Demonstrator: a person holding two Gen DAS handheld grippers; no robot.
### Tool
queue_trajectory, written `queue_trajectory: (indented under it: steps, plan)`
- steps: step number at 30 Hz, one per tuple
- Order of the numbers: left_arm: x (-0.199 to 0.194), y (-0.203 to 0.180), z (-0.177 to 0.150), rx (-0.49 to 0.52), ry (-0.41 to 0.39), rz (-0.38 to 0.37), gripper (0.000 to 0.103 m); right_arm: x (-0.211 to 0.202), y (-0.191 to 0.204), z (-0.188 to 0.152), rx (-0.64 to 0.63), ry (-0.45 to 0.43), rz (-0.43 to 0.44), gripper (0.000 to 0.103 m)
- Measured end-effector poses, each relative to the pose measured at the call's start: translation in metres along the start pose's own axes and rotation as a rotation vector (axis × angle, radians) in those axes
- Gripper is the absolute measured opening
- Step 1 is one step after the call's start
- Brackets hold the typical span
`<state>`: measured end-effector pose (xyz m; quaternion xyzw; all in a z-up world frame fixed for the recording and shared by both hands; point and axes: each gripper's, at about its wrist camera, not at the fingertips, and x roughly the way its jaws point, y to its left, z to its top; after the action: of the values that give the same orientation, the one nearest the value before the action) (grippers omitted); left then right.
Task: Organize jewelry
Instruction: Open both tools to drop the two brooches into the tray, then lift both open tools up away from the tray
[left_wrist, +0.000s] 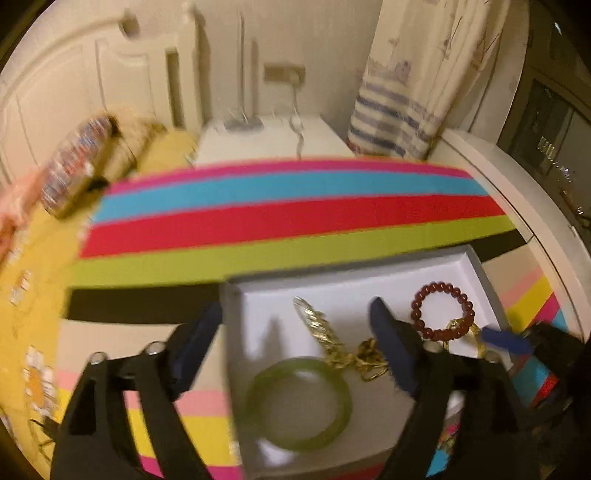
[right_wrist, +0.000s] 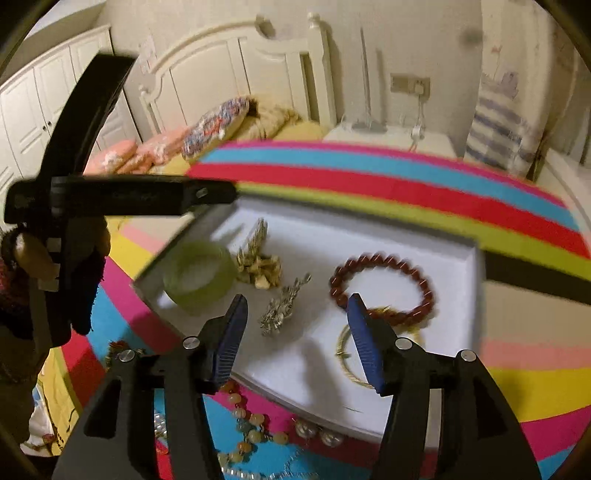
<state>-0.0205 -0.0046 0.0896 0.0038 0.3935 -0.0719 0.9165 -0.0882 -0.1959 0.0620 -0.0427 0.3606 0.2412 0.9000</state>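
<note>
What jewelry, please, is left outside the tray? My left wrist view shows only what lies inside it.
Observer: A string of amber beads lies on the cloth, just off the near edge of the tray.
Operator: Is anything else out there?
Observer: Yes, pearls lie beside that same edge.
Operator: Thank you. Is the right gripper carrying anything?
Observer: No, the right gripper hangs over the tray with its jaws open and empty.
</note>
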Motion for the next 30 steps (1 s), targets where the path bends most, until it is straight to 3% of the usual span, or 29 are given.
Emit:
queue_trajectory:
  steps: [2, 7, 14, 23, 30]
  plan:
    - [-0.026, 0.003, 0.0, 0.025, -0.077, 0.05, 0.101, -0.017, -0.004, 0.004, 0.001, -0.039, -0.006, 0.055]
    - [-0.077, 0.01, -0.006, 0.035, -0.17, 0.089, 0.101, -0.057, -0.018, 0.01, 0.032, -0.126, -0.028, 0.061]
    - [-0.128, 0.014, -0.037, 0.037, -0.268, 0.114, 0.101, -0.091, -0.035, -0.004, 0.079, -0.18, -0.058, 0.068]
    - [-0.129, 0.006, -0.115, 0.078, -0.275, 0.21, 0.101, -0.085, -0.041, -0.038, 0.098, -0.135, -0.073, 0.069]
    - [-0.116, 0.007, -0.169, 0.109, -0.271, 0.266, 0.101, -0.059, -0.028, -0.065, 0.097, -0.051, -0.053, 0.069]
